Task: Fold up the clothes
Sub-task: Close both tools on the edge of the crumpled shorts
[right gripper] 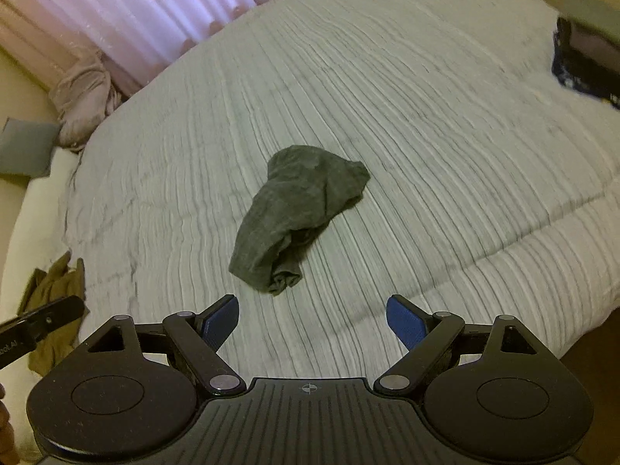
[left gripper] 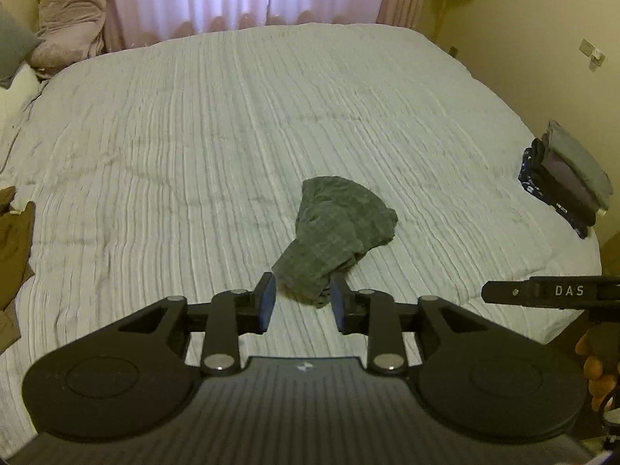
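Observation:
A crumpled dark grey garment (left gripper: 337, 232) lies in a heap on the pale ribbed bedspread (left gripper: 193, 135). It also shows in the right wrist view (right gripper: 298, 217). My left gripper (left gripper: 302, 302) is open, its blue pads either side of the garment's near end, not closed on it. My right gripper (right gripper: 312, 321) is wide open and empty, a short way in front of the garment's near end. The right gripper's finger (left gripper: 542, 290) shows at the right edge of the left wrist view.
A stack of folded dark clothes (left gripper: 565, 178) sits at the bed's right edge, also in the right wrist view (right gripper: 585, 58). A brown garment (left gripper: 11, 248) lies at the left edge. Pink bedding (left gripper: 69, 27) and pillows sit at the far left by the curtains.

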`<state>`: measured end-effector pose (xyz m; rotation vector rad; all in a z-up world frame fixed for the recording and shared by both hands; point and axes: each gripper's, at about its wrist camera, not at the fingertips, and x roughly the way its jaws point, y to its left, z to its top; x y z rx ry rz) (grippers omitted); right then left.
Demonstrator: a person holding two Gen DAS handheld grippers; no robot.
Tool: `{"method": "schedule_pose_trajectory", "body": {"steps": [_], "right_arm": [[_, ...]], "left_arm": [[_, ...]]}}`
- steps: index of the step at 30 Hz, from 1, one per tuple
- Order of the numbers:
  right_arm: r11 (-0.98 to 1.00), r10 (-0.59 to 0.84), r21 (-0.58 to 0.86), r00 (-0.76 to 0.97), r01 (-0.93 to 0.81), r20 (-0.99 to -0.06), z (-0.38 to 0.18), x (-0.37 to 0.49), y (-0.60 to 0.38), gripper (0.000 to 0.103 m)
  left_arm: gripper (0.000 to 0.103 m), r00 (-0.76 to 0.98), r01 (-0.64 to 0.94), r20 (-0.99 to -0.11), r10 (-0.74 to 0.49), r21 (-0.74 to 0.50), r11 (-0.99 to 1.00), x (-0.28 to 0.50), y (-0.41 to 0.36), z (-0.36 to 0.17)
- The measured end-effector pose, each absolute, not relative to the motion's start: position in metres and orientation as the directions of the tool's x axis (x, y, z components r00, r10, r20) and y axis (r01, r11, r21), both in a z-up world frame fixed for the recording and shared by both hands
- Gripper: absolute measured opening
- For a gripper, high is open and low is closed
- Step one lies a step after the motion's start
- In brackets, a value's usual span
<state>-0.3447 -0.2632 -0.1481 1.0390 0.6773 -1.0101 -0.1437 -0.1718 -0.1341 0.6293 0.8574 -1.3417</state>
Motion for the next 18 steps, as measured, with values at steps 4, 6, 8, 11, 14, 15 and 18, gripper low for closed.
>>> {"method": "schedule_pose_trajectory", "body": {"steps": [4,6,8,11,14,15,18], "right_arm": [[0.157,-0.343,0.351,0.384,0.923,-0.857,-0.157,-0.329,-0.243,0.087],[0.157,-0.321,0.337,0.371,0.928,-0.871,-0.163,-0.325,-0.232,0.087],[0.155,-0.299,0.324,0.357,0.933,-0.885,-0.170,-0.323,-0.219,0.087],[0.155,-0.275,0.313,0.345,0.937,-0.897,-0.175,-0.322,-0.205,0.087],[0.174,-0.277,0.310,0.349,0.934,-0.895,-0.174,-0.320,-0.200,0.087],[0.180,-0.280,0.310,0.351,0.934,-0.894,-0.173,-0.321,-0.200,0.087],[0.192,-0.286,0.312,0.358,0.930,-0.889,-0.172,-0.325,-0.205,0.087]], "left_arm": [[0.026,0.012,0.985,-0.840,-0.543,-0.084,0.152,-0.137,-0.163,-0.142],[0.026,0.007,0.985,-0.845,-0.534,-0.086,0.151,-0.136,-0.158,-0.148],[0.026,0.004,0.985,-0.853,-0.522,-0.086,0.150,-0.136,-0.153,-0.154],[0.026,0.000,0.985,-0.861,-0.509,-0.086,0.146,-0.137,-0.147,-0.159],[0.026,0.004,0.987,-0.861,-0.509,-0.079,0.141,-0.140,-0.145,-0.158],[0.026,0.006,0.987,-0.860,-0.510,-0.078,0.142,-0.142,-0.145,-0.157],[0.026,0.015,0.986,-0.858,-0.514,-0.072,0.149,-0.148,-0.148,-0.155]]}}
